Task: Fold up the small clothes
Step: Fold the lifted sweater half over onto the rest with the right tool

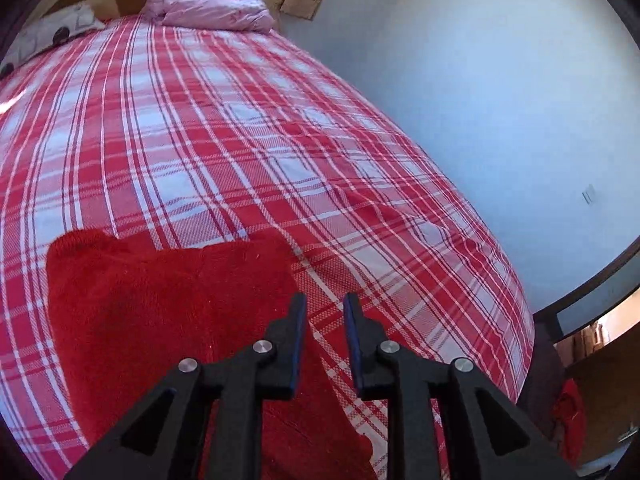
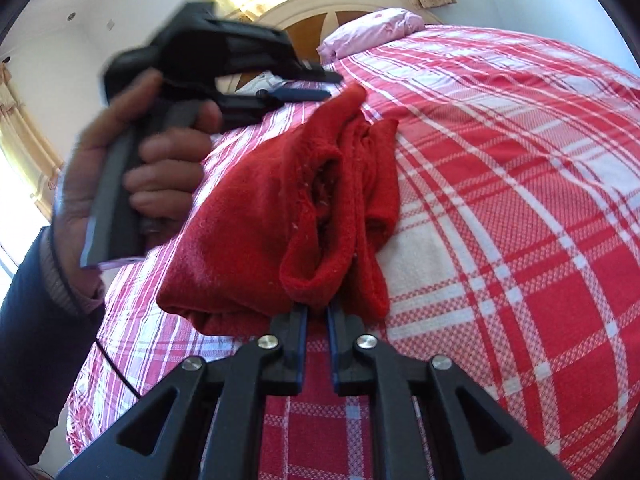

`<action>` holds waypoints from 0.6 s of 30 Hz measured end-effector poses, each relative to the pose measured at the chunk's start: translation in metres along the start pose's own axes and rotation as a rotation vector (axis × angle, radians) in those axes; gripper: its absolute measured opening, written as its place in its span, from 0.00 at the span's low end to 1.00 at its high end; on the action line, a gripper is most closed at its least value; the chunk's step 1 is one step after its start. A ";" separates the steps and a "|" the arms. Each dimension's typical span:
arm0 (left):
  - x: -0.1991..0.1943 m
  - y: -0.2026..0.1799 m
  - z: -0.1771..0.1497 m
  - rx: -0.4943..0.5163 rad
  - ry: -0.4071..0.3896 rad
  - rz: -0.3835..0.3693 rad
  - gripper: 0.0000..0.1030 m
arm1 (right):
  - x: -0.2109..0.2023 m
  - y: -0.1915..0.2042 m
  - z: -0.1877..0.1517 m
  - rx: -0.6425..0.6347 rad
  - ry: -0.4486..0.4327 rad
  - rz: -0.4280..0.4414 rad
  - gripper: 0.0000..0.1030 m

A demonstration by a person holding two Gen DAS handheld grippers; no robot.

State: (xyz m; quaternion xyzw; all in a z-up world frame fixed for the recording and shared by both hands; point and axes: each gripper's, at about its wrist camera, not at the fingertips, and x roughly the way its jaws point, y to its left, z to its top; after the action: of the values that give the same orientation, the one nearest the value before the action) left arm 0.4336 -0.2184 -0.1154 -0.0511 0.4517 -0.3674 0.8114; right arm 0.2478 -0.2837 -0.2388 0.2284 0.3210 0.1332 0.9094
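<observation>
Fuzzy red garment [image 2: 256, 216] bunched on a bed [image 2: 500, 184] under a red-and-white plaid woven sheet.

The right hand-held gripper [image 2: 317, 312] pinches the garment's thick rolled hem, jaws nearly closed. The left hand-held gripper [image 1: 325, 300], held in a hand [image 2: 132, 168], stands slightly parted and empty beside the cloth's edge at 9 o'clock. A pink crumpled pillow [image 1: 212, 8] lies at 12 o'clock against a curved wooden headboard [image 2: 344, 4]; pale walls [image 1: 500, 92] surround.
</observation>
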 end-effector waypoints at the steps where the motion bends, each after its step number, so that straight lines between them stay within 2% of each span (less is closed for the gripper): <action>1: -0.012 -0.005 -0.004 0.038 -0.034 0.017 0.41 | 0.000 0.000 0.000 0.001 0.000 0.000 0.13; 2: -0.022 -0.007 -0.008 0.065 -0.071 0.039 0.58 | 0.000 0.000 -0.001 0.002 0.001 0.001 0.13; 4: -0.041 -0.005 -0.022 0.119 -0.157 0.127 0.66 | -0.001 -0.001 0.000 0.009 -0.001 0.004 0.13; 5: -0.051 0.000 -0.035 0.142 -0.190 0.176 0.66 | -0.002 -0.002 -0.001 0.014 -0.002 0.006 0.14; 8: -0.065 0.019 -0.067 0.149 -0.222 0.241 0.66 | -0.005 -0.004 -0.002 0.026 -0.010 0.000 0.16; 10: -0.067 0.030 -0.091 0.152 -0.214 0.250 0.66 | -0.013 -0.002 -0.004 0.020 -0.049 -0.012 0.24; 12: -0.062 0.037 -0.110 0.163 -0.188 0.274 0.66 | -0.028 0.001 -0.008 0.003 -0.105 -0.049 0.43; 13: -0.057 0.041 -0.121 0.170 -0.166 0.278 0.66 | -0.034 0.002 -0.010 -0.003 -0.127 -0.070 0.46; 16: -0.049 0.040 -0.141 0.222 -0.168 0.344 0.66 | -0.054 0.003 -0.013 -0.009 -0.206 -0.141 0.47; 18: -0.049 0.039 -0.148 0.245 -0.177 0.356 0.68 | -0.062 0.009 -0.004 -0.031 -0.240 -0.162 0.47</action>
State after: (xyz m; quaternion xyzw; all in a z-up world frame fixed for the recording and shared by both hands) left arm 0.3251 -0.1220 -0.1842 0.0964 0.3327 -0.2648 0.8999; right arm 0.1973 -0.2987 -0.2045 0.2020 0.2251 0.0361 0.9525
